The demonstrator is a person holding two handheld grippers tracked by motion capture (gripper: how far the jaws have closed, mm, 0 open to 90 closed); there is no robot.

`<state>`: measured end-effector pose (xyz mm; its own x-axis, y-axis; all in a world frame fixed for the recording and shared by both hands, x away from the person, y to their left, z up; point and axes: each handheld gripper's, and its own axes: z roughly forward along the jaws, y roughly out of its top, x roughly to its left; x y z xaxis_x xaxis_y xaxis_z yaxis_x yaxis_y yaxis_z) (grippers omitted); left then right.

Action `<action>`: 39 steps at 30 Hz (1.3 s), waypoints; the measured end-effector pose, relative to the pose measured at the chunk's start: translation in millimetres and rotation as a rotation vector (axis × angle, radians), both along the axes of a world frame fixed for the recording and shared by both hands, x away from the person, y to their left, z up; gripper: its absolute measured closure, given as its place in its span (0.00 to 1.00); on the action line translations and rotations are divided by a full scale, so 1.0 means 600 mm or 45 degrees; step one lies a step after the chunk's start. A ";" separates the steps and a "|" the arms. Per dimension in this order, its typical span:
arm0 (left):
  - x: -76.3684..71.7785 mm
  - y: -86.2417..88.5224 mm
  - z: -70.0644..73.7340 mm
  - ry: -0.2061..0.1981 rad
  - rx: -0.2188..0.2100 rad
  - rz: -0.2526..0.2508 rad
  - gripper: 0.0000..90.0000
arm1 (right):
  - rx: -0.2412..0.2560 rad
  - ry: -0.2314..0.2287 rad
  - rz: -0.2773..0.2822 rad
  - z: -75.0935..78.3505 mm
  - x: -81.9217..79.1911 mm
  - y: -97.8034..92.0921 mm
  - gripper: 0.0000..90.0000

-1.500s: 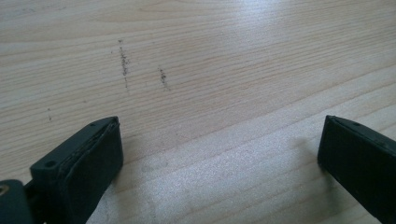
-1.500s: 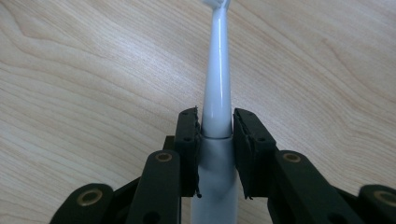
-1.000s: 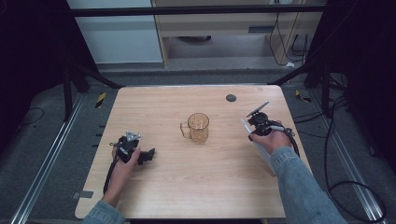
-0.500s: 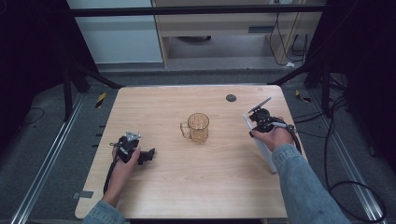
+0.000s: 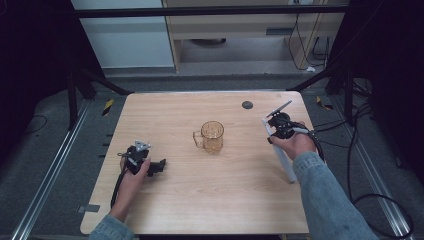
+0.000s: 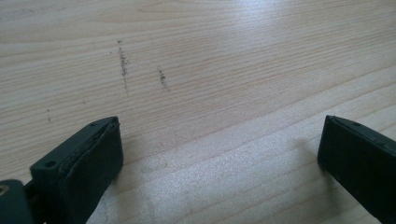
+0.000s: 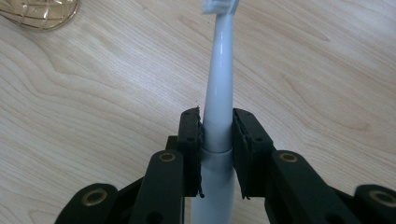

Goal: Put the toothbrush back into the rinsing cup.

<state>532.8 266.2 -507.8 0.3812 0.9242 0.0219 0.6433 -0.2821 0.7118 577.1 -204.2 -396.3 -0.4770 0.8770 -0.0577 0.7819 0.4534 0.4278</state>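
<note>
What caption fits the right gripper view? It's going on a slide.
Right gripper shut on a white electric toothbrush above the wooden table.

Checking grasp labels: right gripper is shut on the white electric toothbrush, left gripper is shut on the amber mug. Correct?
Half right. The right gripper is shut on the white electric toothbrush, but the left gripper is open over bare table, as the left gripper view shows. The amber mug stands alone mid-table in the high view.

White plastic electric toothbrush (image 7: 219, 98): we record a long, slim body narrowing to a thin neck with a small bristled head. We find it clamped at the neck, lying low along the light wooden bench (image 5: 200, 200), near its right edge.
</note>
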 end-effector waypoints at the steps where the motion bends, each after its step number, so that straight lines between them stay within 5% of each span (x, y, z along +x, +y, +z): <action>1: 0.000 0.000 0.000 0.000 0.000 0.000 0.00 | 0.006 -0.006 0.005 0.001 0.000 -0.001 0.82; 39: 0.000 0.000 0.000 0.000 -0.001 0.001 0.00 | 0.012 -0.123 0.029 0.067 -0.007 0.008 0.83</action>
<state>532.8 266.2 -507.9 0.3807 0.9245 0.0212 0.6433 -0.2813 0.7121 572.7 -199.3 -356.2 -0.4894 0.8667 -0.0965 0.7262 0.4663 0.5051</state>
